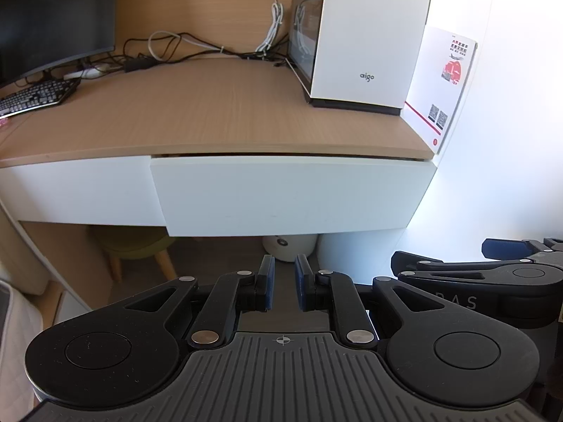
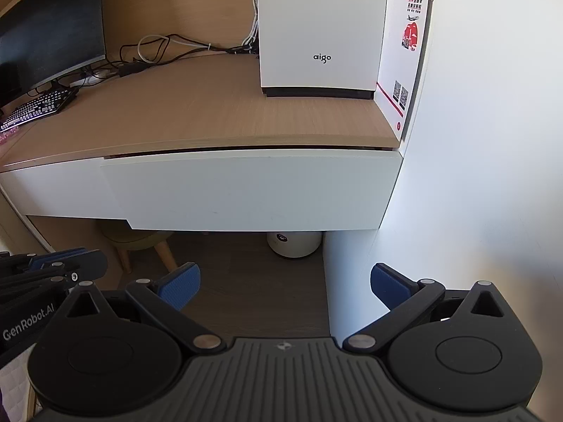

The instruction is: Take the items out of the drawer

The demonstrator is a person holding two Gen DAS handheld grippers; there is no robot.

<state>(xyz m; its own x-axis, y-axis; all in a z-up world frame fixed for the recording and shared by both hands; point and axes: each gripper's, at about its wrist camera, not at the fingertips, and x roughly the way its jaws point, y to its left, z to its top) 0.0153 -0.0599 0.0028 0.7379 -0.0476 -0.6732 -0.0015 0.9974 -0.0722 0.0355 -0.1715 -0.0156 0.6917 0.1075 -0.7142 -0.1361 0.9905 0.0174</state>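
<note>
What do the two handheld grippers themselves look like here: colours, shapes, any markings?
Both match: matte black linkage arms with silver pivot pins, round black housings on either side, and a ribbed grey base plate bearing a small crosshair mark. The left gripper and right gripper have blue textured pads. White "GenRobot.AI" lettering shows on the left one's body in the right wrist view. No hands, sleeves or cables are visible.

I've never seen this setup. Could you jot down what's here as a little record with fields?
drawer: white front, closed, under the wooden desk
on desk: white aigo computer case, keyboard, monitor, cables
left tool: shut, empty
right tool: open, empty
under desk: white round appliance, stool
</note>
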